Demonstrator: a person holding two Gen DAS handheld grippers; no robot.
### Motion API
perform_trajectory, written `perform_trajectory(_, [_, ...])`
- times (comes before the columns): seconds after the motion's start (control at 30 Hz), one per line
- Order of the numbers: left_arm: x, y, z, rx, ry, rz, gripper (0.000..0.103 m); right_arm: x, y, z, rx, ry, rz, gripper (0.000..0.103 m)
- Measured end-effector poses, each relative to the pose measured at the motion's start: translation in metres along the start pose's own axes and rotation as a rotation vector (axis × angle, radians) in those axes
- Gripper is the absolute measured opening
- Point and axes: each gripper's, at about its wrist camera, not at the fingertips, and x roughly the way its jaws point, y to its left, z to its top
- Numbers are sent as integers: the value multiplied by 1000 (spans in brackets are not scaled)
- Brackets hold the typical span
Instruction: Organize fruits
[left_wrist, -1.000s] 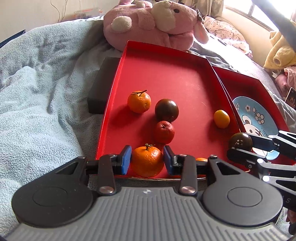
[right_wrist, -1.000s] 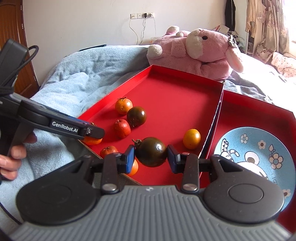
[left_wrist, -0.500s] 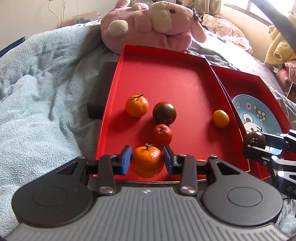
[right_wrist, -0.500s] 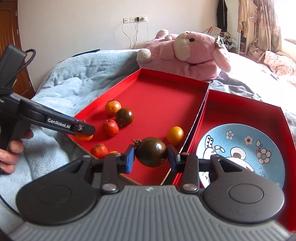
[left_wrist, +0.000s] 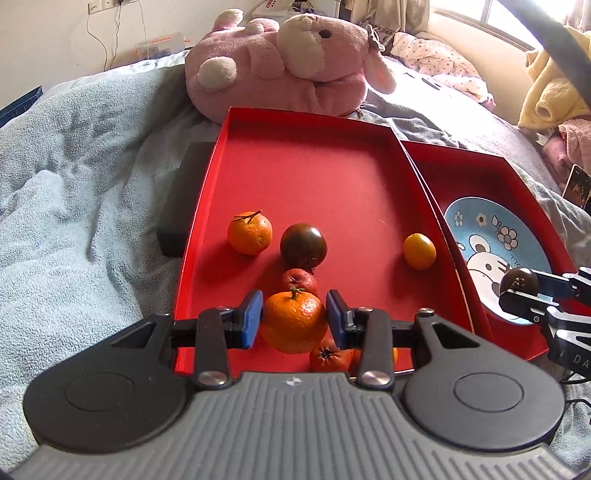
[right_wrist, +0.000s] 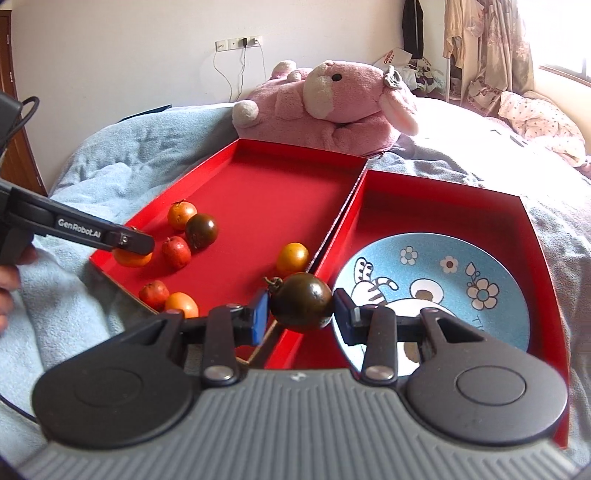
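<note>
- The black left gripper (left_wrist: 294, 319), marked "GenRobot.AI", clamps a round, dimpled orange mandarin (left_wrist: 293, 321) over the red cardboard tray (left_wrist: 332, 177).
- The right gripper (right_wrist: 301, 312) squeezes a smooth dark tomato (right_wrist: 302, 305) beside the glossy blue cartoon plate (right_wrist: 461, 280).

**Both my grippers, loaded**

My left gripper (left_wrist: 294, 319) has its blue pads (left_wrist: 252, 318) clamped on an orange. My right gripper (right_wrist: 300, 312) pinches a dark tomato. My bare left hand (right_wrist: 11, 273) grips its handle.

The dark tomato (right_wrist: 302, 301), gripped in the right claw (right_wrist: 300, 314), is now carried from the fruit tray (right_wrist: 258, 192) to above the plate's (right_wrist: 491, 273) edge.
</note>
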Motion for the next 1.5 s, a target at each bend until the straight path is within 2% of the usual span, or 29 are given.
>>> perform_trajectory(0.23, [1,-34,23,54,-21,-68,43,-7,-35,-5,65,7,-115,41])
perform_trajectory(0.43, [14,-82,45,124,-27,-144,44,4,-57,-8,151,68,-217,41])
perform_trajectory(0.7, [56,-151,58,227,8,-215,44,22,-71,-11,177,137,-242,41])
perform_trajectory(0.97, [100,-196,56,276,79,-259,44,30,-84,-14,192,183,-245,41])
perform_trajectory(1.17, [120,-215,52,317,108,-252,44,36,-90,-16,200,200,-234,41])
perform_trajectory(1.5, [138,-219,50,326,140,-228,44,43,-93,-16,210,203,-212,41])
